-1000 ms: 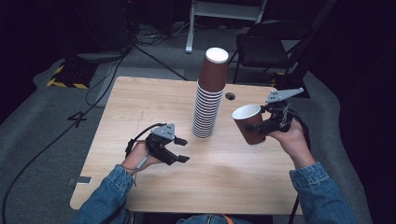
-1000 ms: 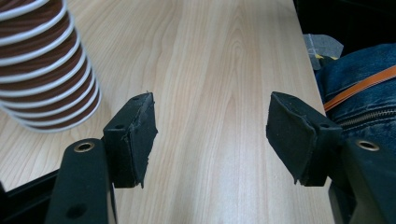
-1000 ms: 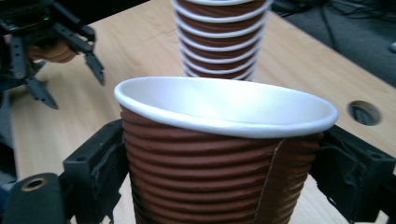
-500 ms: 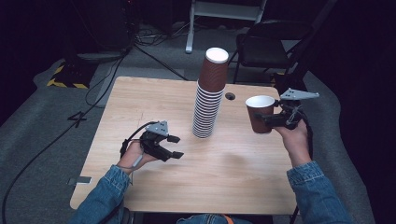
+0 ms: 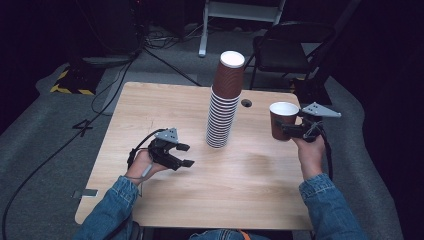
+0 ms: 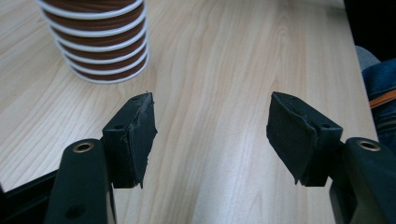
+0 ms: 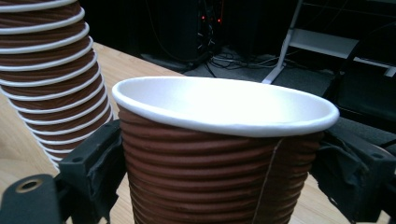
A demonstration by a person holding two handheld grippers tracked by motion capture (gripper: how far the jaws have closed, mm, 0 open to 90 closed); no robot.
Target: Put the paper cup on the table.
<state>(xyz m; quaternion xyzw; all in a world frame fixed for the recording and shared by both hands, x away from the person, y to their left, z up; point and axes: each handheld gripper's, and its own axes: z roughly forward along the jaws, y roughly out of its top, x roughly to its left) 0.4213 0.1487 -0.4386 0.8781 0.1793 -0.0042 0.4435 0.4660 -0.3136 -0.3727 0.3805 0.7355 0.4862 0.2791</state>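
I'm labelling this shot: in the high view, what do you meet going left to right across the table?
Left gripper → cup stack → table hole → cup → right gripper, shut on the cup.

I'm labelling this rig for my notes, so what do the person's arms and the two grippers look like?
Both forearms wear blue denim sleeves. The left gripper and the right gripper are black, each with two blocky jaws faced with dark pads, and a brass-coloured rivet shows on the arms behind them. Each carries a grey three-cornered plate on top and trails a black cable.
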